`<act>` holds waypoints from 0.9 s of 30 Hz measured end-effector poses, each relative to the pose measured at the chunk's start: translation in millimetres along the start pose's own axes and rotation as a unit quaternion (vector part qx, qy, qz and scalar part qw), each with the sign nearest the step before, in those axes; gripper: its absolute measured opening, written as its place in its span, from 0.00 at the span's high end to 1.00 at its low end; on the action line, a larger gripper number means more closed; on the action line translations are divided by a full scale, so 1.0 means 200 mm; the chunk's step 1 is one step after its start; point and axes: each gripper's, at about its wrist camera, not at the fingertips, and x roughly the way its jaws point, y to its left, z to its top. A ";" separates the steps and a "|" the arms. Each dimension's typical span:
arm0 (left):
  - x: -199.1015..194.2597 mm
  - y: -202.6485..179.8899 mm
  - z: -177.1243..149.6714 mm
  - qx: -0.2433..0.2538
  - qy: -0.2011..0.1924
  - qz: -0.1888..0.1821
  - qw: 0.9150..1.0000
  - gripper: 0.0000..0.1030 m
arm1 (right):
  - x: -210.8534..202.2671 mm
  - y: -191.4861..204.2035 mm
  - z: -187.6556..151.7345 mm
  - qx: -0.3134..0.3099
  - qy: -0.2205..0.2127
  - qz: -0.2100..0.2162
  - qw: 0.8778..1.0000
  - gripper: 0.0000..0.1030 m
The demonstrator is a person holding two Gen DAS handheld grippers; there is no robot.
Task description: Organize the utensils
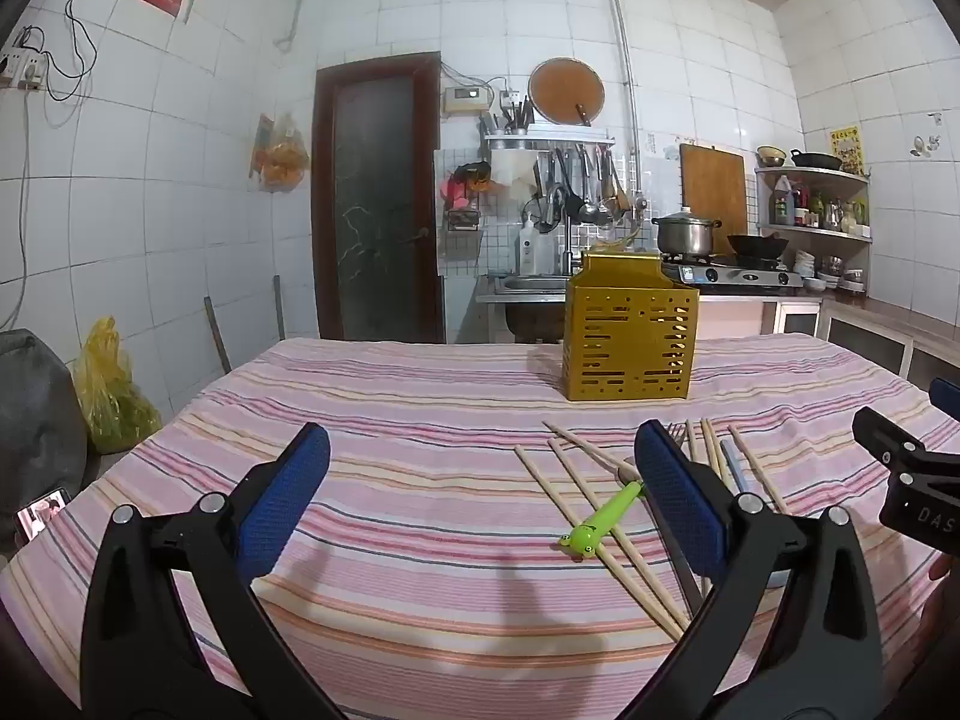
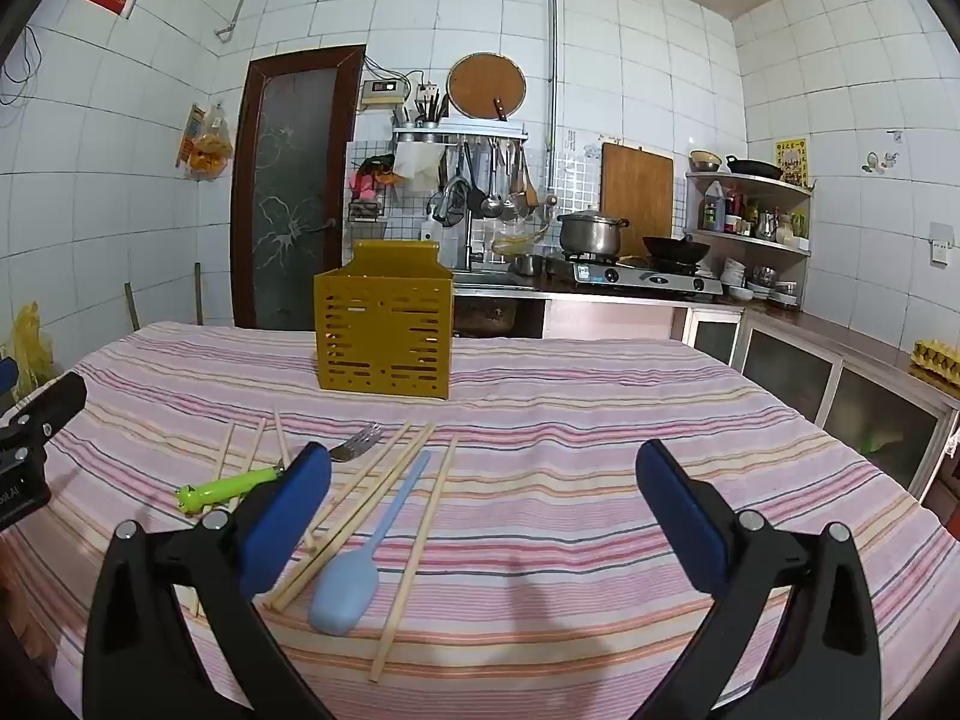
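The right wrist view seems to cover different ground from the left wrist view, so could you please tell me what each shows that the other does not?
Only the right wrist view shows the whole pale blue spoon, the full fork and an egg tray on the counter. Only the left wrist view shows a yellow plastic bag by the wall and a phone at the table's edge. Both show the yellow holder, the loose chopsticks, the green-handled utensil on the striped cloth, and open, empty jaws on the left gripper and the right gripper.

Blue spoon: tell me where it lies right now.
In the right wrist view the blue spoon lies flat on the striped tablecloth, among the chopsticks, just right of the right gripper's left finger, nearer than the yellow holder.
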 end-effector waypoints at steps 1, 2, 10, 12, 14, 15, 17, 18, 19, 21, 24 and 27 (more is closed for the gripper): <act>0.00 0.00 0.00 0.001 0.000 0.000 1.000 0.05 | 0.00 0.00 0.00 -0.002 -0.003 -0.001 1.000 0.04; 0.00 0.00 0.00 0.002 0.000 0.000 1.000 0.05 | 0.00 0.00 0.00 -0.002 -0.003 -0.001 1.000 0.04; 0.00 0.01 -0.01 0.002 0.002 0.001 1.000 0.05 | 0.00 0.00 0.00 -0.001 0.002 -0.002 1.000 0.04; 0.00 0.01 -0.02 0.004 0.001 0.001 1.000 0.05 | -0.01 0.00 0.00 -0.001 0.000 -0.003 1.000 0.04; -0.01 0.02 -0.02 0.006 -0.001 0.001 1.000 0.05 | 0.00 -0.01 -0.01 -0.001 -0.001 -0.003 1.000 0.04; 0.00 0.02 -0.01 0.004 0.000 0.002 1.000 0.05 | 0.00 -0.01 -0.01 -0.001 -0.001 -0.003 1.000 0.04; 0.00 0.01 0.00 0.004 0.001 0.003 1.000 0.05 | -0.01 -0.01 -0.01 -0.002 -0.001 -0.003 1.000 0.04; -0.01 0.01 0.00 0.004 0.000 0.003 1.000 0.05 | -0.01 -0.01 -0.01 -0.001 -0.002 -0.003 1.000 0.04; -0.01 0.00 0.00 0.004 0.000 0.003 1.000 0.05 | -0.01 -0.01 -0.01 -0.001 -0.002 -0.003 1.000 0.04; -0.01 0.00 0.00 0.004 0.000 0.003 1.000 0.05 | -0.04 0.01 -0.03 -0.001 -0.003 -0.004 1.000 0.04; 0.00 0.00 0.00 0.005 0.000 0.002 1.000 0.05 | -0.05 0.02 -0.03 -0.001 -0.003 -0.004 1.000 0.04; -0.01 0.00 0.01 0.006 0.000 -0.001 1.000 0.05 | -0.05 0.02 -0.03 -0.002 -0.003 -0.004 1.000 0.04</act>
